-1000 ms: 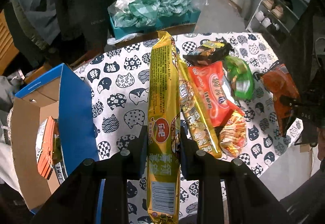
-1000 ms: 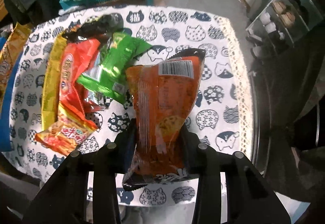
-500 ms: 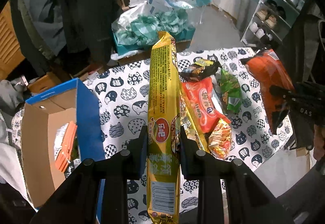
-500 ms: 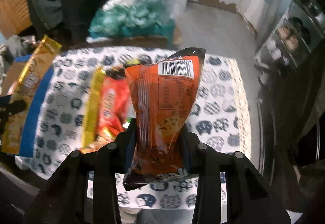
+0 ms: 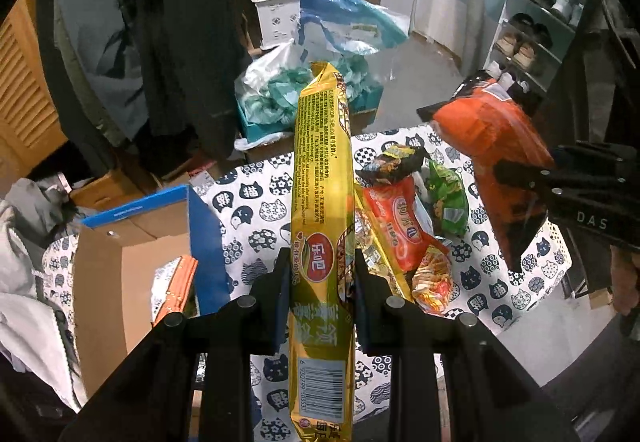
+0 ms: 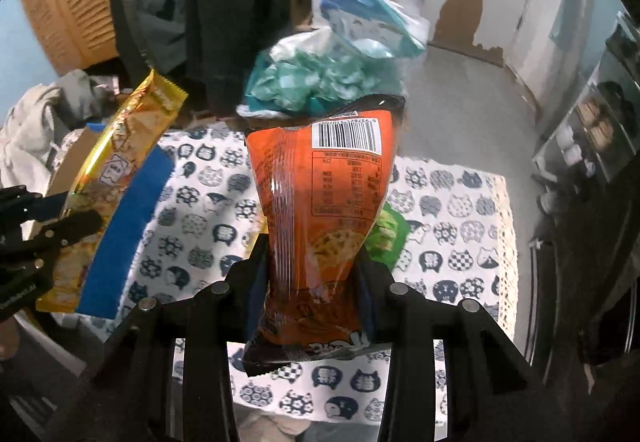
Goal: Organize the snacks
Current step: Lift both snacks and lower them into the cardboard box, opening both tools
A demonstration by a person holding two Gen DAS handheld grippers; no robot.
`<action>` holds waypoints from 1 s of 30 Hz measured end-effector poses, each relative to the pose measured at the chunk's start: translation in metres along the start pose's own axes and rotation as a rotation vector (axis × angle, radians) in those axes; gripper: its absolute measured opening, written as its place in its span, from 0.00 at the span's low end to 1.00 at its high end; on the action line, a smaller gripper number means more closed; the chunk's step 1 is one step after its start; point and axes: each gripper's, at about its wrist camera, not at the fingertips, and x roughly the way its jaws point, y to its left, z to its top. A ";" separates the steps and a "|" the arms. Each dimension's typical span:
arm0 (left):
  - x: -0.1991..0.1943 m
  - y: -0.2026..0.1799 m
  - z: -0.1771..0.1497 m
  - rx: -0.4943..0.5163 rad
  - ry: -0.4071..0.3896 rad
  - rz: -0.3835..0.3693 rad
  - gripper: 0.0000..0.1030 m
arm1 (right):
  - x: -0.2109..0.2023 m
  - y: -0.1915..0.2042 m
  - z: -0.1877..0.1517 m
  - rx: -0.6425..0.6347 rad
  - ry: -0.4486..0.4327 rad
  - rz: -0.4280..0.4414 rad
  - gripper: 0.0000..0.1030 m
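1. The cardboard box [image 5: 120, 262] stands at the left, already part full; a long packet may catch on its blue flap.
2. The left gripper [image 5: 320, 282] clamps the long yellow packet [image 5: 322, 177] low, above the table; it may swing or slip.
3. The right gripper [image 6: 312, 274] pinches the orange bag [image 6: 320, 201] above the cat-print cloth [image 6: 460, 226]; the glossy film may slide out.
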 end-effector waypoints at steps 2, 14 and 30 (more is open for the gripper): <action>-0.004 0.003 -0.002 -0.003 -0.007 0.000 0.26 | -0.001 0.007 0.003 -0.010 -0.007 0.006 0.36; -0.031 0.044 -0.013 -0.061 -0.057 0.009 0.26 | 0.005 0.068 0.031 -0.072 -0.013 0.074 0.36; -0.024 0.144 -0.056 -0.232 -0.027 0.079 0.26 | 0.045 0.190 0.071 -0.192 0.060 0.200 0.36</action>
